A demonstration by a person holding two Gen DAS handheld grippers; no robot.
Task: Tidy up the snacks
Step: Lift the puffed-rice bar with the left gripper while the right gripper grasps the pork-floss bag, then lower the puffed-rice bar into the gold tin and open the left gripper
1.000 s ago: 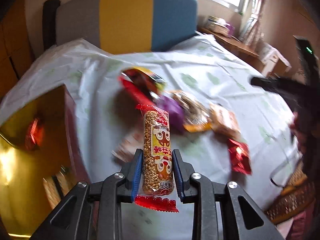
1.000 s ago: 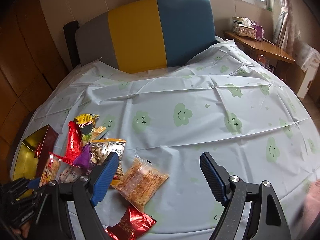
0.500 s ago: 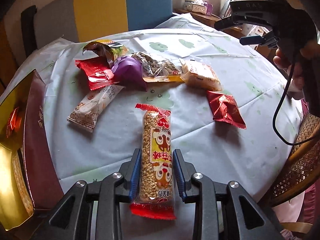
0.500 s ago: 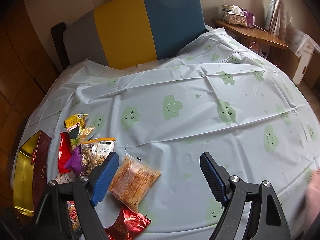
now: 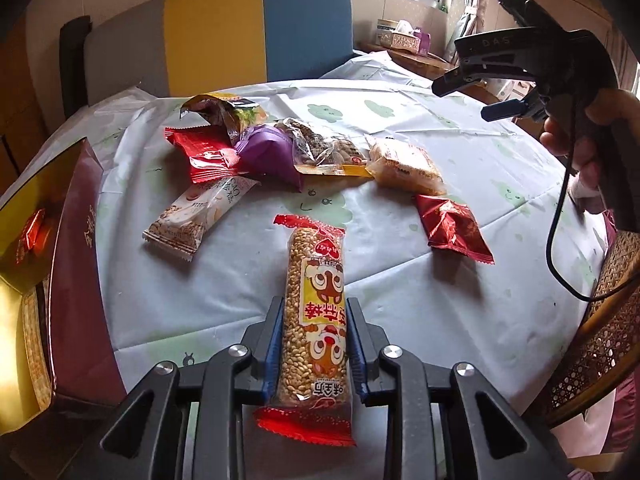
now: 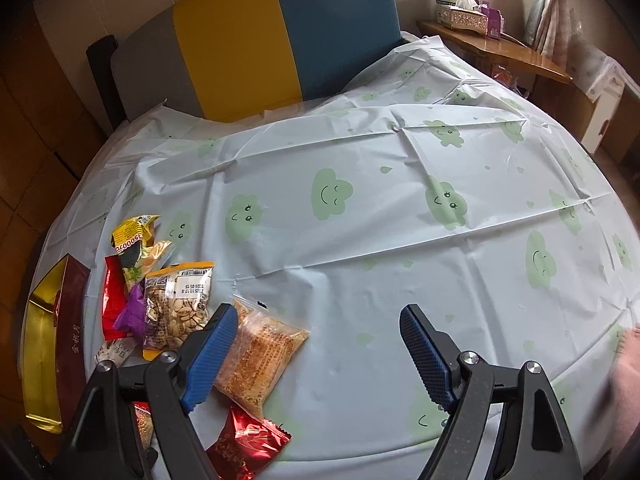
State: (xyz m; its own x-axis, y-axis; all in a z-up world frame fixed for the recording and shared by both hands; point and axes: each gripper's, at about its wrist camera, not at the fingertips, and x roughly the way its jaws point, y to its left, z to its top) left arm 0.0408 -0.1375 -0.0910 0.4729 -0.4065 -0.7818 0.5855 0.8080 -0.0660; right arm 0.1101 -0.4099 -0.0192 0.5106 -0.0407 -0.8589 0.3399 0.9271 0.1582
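A: Left gripper [image 5: 314,344] pinches the long clear puffed-rice bar with red ends [image 5: 313,312], held above the cloud-print tablecloth [image 6: 360,200], near the gold-lined maroon box [image 5: 76,248]

B: Right gripper [image 6: 316,348] is wide open, w/ nothing. Risk imo: grip is low, so bar can swing & slip before the box

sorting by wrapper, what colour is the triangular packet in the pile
Purple, the triangular packet between the red wrapper and the nut bag; clearest in the left wrist view.

"DAS" is read on the right gripper [image 5: 496,42]; "味全坊" on the puffed-grain bar [image 5: 314,312]; "金秋月" on the maroon box [image 6: 74,338]; "5000" on the yellow packet [image 6: 130,236].
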